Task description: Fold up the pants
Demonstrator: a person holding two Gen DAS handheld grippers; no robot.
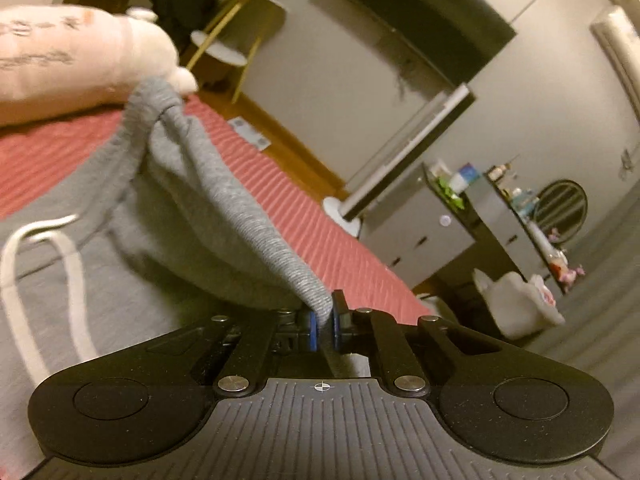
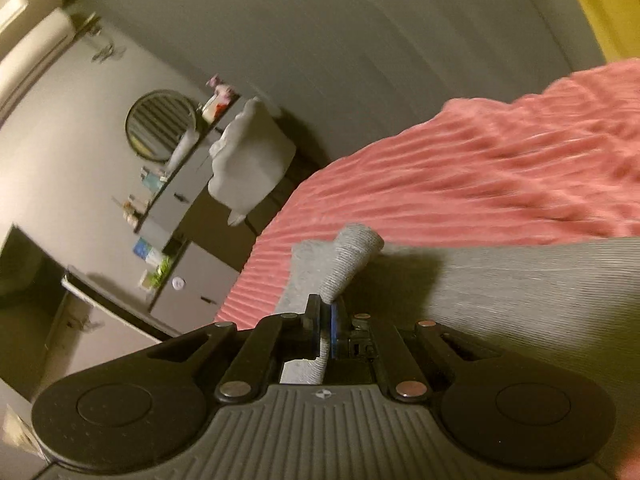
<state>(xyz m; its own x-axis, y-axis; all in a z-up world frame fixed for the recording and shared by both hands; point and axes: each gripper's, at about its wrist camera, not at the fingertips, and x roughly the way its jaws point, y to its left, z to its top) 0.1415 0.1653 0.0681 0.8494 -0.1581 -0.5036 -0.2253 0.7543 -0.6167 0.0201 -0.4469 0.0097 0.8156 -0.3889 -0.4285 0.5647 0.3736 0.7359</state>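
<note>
Grey sweatpants (image 1: pixel 192 200) with a white drawstring (image 1: pixel 68 264) lie on a red ribbed bedspread (image 1: pixel 304 216). My left gripper (image 1: pixel 325 322) is shut on the ribbed waistband, which is lifted in a fold above the bed. In the right wrist view my right gripper (image 2: pixel 325 326) is shut on a ribbed cuff or band of the grey pants (image 2: pixel 348 260). More grey cloth (image 2: pixel 520 300) lies flat to the right on the red bedspread (image 2: pixel 480 184).
A pink plush pillow (image 1: pixel 76 64) lies at the far left of the bed. Beyond the bed edge stand a grey dresser (image 1: pixel 420 232) with bottles, a round mirror (image 2: pixel 160 124), a white chair (image 2: pixel 248 164) and a side table (image 1: pixel 224 48).
</note>
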